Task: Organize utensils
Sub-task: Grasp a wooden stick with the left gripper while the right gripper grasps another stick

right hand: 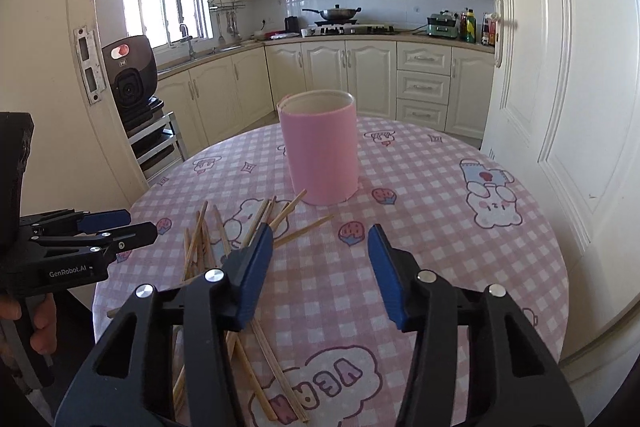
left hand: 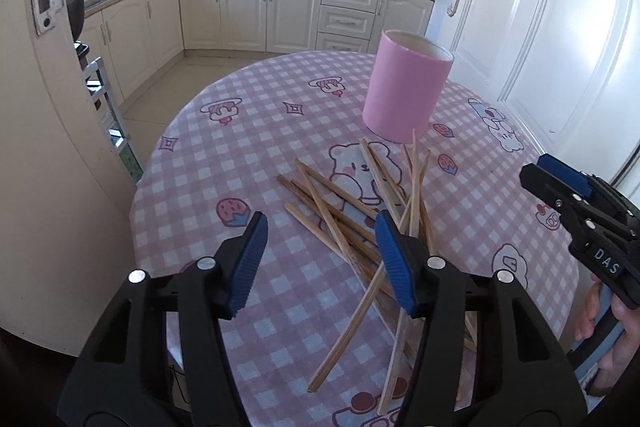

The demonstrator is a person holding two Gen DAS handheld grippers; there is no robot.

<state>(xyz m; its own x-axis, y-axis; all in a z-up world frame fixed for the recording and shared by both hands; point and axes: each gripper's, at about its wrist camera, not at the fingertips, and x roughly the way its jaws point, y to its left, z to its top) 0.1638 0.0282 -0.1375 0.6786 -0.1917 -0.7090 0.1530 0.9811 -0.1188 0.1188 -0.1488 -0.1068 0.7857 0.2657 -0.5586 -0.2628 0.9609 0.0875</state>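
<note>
Several wooden chopsticks (left hand: 340, 223) lie scattered in a loose pile on the round table (left hand: 224, 155); they also show in the right wrist view (right hand: 200, 243). A pink cylindrical holder (left hand: 406, 85) stands upright behind them, open at the top, and shows in the right wrist view (right hand: 322, 147) too. My left gripper (left hand: 322, 227) is open and empty above the near left of the pile. My right gripper (right hand: 320, 237) is open and empty, to the right of the pile and in front of the holder. Each gripper shows in the other's view: the right (left hand: 532, 173), the left (right hand: 134, 223).
The table has a pink checked cloth with cartoon prints. A white door (right hand: 560, 107) stands close on the right. A black appliance (right hand: 130, 77) on a rack sits left of the table. Kitchen cabinets (left hand: 260, 11) line the far wall.
</note>
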